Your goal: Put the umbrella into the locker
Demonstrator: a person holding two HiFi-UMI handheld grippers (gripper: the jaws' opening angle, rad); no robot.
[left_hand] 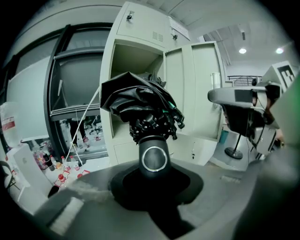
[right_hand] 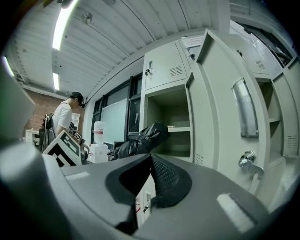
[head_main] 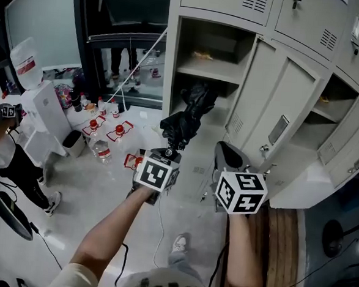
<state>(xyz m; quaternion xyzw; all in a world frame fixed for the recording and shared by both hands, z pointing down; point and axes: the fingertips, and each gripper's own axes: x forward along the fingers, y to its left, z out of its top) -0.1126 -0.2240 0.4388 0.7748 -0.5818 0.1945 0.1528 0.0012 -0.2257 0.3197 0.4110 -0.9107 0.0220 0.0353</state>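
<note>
Black fabric, folded tight: the umbrella (head_main: 184, 119) is riding in your left gripper (head_main: 171, 151), which is pinching its handle. Its long axis is pointing away from you, its far end hanging at the mouth of the open locker (head_main: 170, 78). Your right gripper (head_main: 228, 152) is hovering alongside, its jaws pressed together on nothing.

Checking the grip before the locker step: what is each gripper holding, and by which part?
The left gripper holds the black umbrella by its handle; the right gripper holds nothing.
</note>
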